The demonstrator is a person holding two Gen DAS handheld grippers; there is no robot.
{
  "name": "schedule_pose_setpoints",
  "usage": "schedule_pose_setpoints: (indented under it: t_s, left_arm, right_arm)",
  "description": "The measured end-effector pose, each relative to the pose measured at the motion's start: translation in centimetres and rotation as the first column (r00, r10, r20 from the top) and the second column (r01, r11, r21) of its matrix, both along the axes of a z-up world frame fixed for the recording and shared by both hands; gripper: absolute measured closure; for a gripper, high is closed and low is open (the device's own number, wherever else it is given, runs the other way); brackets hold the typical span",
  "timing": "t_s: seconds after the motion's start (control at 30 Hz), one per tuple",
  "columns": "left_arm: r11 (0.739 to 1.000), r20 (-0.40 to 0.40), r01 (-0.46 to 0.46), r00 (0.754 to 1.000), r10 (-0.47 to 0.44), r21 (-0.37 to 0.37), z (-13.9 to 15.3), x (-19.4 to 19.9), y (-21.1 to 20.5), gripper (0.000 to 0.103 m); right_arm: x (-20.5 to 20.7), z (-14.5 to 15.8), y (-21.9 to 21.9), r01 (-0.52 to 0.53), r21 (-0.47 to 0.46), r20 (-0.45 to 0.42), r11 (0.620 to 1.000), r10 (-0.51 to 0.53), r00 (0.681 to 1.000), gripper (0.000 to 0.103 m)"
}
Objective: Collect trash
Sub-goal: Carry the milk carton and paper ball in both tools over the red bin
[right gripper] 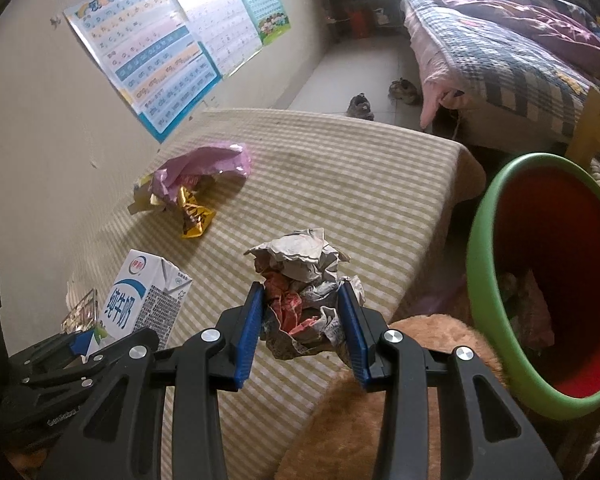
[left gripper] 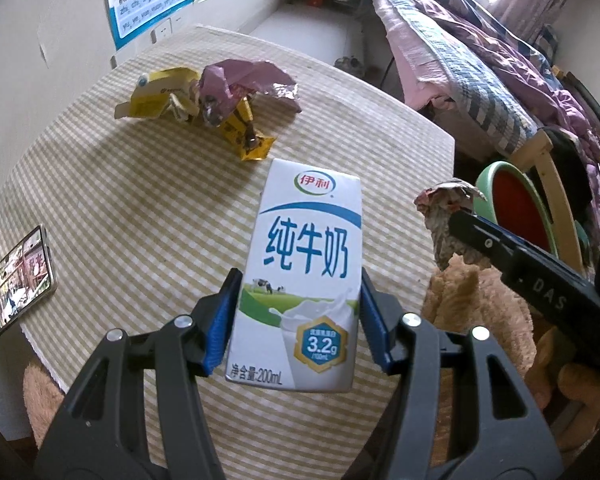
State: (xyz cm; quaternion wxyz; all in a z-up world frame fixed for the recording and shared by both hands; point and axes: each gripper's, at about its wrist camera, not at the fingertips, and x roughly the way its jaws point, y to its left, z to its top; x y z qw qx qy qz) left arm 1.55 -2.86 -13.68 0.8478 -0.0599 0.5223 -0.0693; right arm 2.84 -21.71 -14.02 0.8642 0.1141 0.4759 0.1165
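My left gripper point(left gripper: 297, 316) is shut on a white and blue milk carton point(left gripper: 304, 276), held above the striped table point(left gripper: 139, 208); the carton also shows in the right wrist view point(right gripper: 139, 300). My right gripper point(right gripper: 304, 328) is shut on a crumpled newspaper ball point(right gripper: 304, 280), held near the table's right edge; the ball shows in the left wrist view point(left gripper: 444, 220). A pink wrapper point(left gripper: 247, 80) and yellow wrappers point(left gripper: 159, 92) lie at the table's far side. A green bin with a red inside point(right gripper: 540, 280) stands right of the table, with some trash in it.
A phone point(left gripper: 17, 280) lies at the table's left edge. A fuzzy tan seat point(right gripper: 360, 400) sits below the table's near right corner. A bed point(right gripper: 500, 52) stands at the far right, shoes point(right gripper: 360, 106) on the floor, posters point(right gripper: 159, 56) on the wall.
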Motion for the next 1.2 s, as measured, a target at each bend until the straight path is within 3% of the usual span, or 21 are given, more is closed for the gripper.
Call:
schedule_pose_setpoints:
  t_s: [0.33, 0.6, 0.9, 1.2]
  left_arm:
    - [0.999, 0.018, 0.041, 0.999, -0.041, 0.012, 0.7, -0.1, -1.9, 0.049]
    - [0.998, 0.024, 0.056, 0.998, -0.057, 0.016, 1.0, 0.0, -2.8, 0.049]
    - [0.994, 0.024, 0.109, 0.994, -0.109, 0.021, 1.1, 0.2, -4.9, 0.049]
    - [0.99, 0.05, 0.143, 0.988, -0.143, 0.003, 2.4, 1.1, -7.2, 0.049]
  right_arm:
    - [-0.3, 0.2, -2.4, 0.065, 0.032, -0.008, 0.997, -0.065, 0.998, 0.066]
    - [-1.4, 1.4, -3.6, 0.077, 0.021, 0.038, 0.997, -0.077, 0.996, 0.066]
    - [-1.7, 0.7, -8.2, 0.202, 0.034, 0.023, 0.979, -0.203, 0.979, 0.065]
    - [-2.4, 0.7, -10.4, 0.255, 0.046, 0.023, 0.966, -0.256, 0.966, 0.065]
